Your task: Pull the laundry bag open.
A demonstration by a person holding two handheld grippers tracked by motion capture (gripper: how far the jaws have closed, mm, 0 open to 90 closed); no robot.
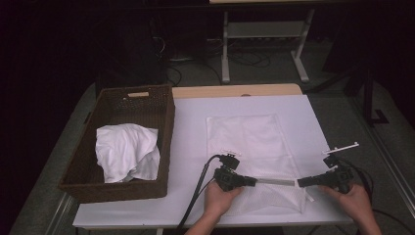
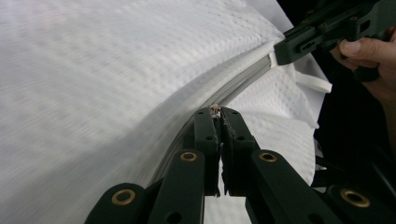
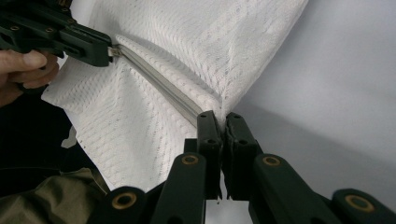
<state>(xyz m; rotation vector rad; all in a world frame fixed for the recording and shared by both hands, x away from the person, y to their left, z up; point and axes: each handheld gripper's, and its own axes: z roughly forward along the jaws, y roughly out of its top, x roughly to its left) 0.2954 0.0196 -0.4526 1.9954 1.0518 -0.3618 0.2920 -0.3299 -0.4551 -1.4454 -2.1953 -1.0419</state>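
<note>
Both claws, left claw (image 1: 253, 181) and right claw (image 1: 299, 182), clenched on mesh bag's (image 1: 254, 139) zipper (image 1: 275, 181) near table (image 1: 191, 147) front edge.

Both forearms are entering from the near table edge. The left hand (image 1: 219, 197) is gripping the left gripper (image 1: 253, 181), which is pointing level toward the right, jaws pressed together. The right hand (image 1: 353, 198) is gripping the right gripper (image 1: 300, 182), which is pointing level toward the left, jaws likewise pressed together. The tips are facing each other, apart.
</note>
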